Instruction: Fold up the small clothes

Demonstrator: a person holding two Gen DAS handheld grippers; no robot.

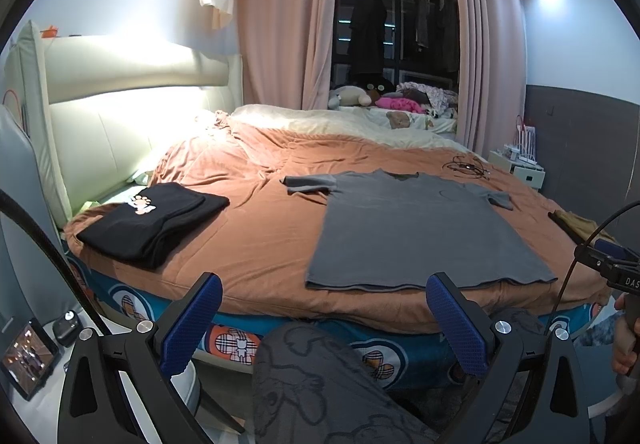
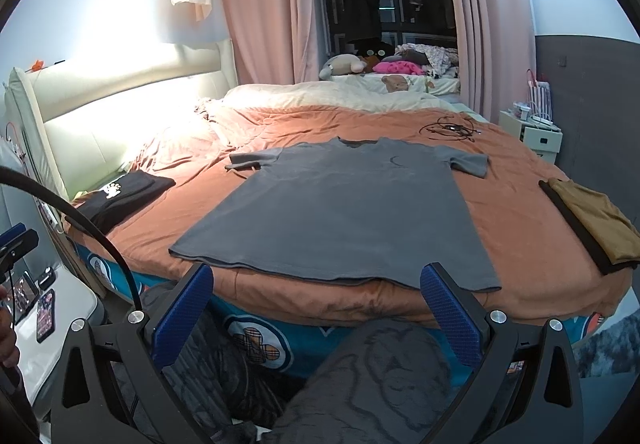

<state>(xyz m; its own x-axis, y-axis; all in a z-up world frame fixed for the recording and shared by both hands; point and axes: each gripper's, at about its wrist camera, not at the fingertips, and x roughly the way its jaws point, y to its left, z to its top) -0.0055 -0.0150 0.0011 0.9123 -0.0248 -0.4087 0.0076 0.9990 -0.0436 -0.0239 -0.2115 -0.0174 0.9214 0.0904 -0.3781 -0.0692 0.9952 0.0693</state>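
Two grippers hang short of a bed's near edge, each with its blue-padded fingers spread wide and nothing between them. The left gripper [image 1: 324, 318] fills the bottom of the left wrist view; the right gripper [image 2: 316, 308] fills the bottom of the right wrist view, with a patterned grey trouser leg [image 2: 384, 376] showing below and between its fingers.

A grey T-shirt [image 1: 416, 228] lies spread flat, sleeves out, on the rust-orange bedspread [image 1: 260, 220], at centre right of the left wrist frame and at the centre of the right wrist frame [image 2: 344, 204]. Its hem runs along the near edge of the bed, just above the fingertips in both views, touching neither gripper.

A folded black garment with a paw print [image 1: 152, 220] rests at the left of the frame, well apart from the shirt. A folded tan garment [image 2: 596, 220] on a dark one sits at the right edge of the right wrist frame. A tangle of black cable [image 2: 448, 129] lies beyond the shirt's collar. Pink curtains [image 1: 280, 24] frame a dark window at the top centre, with stuffed toys [image 1: 352, 96] heaped beneath it.
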